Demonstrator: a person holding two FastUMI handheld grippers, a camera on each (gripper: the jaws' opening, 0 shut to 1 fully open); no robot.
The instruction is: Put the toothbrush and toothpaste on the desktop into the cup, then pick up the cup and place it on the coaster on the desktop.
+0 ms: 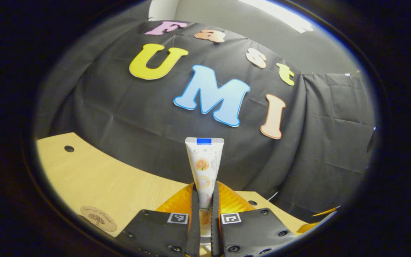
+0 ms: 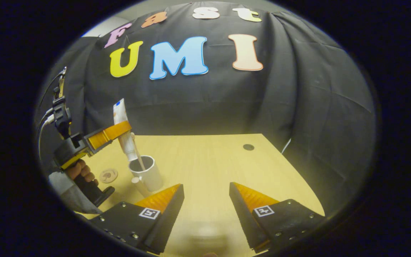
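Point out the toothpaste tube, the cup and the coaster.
toothpaste tube (image 1: 204, 164), left gripper view, on the tube's printed body above the fingers.
cup (image 2: 152, 176), right gripper view, on its outer side wall.
coaster (image 2: 108, 175), right gripper view, on the middle of the round disc.

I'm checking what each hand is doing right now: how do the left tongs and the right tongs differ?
The left tongs are shut on the toothpaste tube; the right tongs are open and hold nothing. The left tongs hold the tube above the white cup, cap end down; the right tongs hover over bare desktop. Both are off the desktop.
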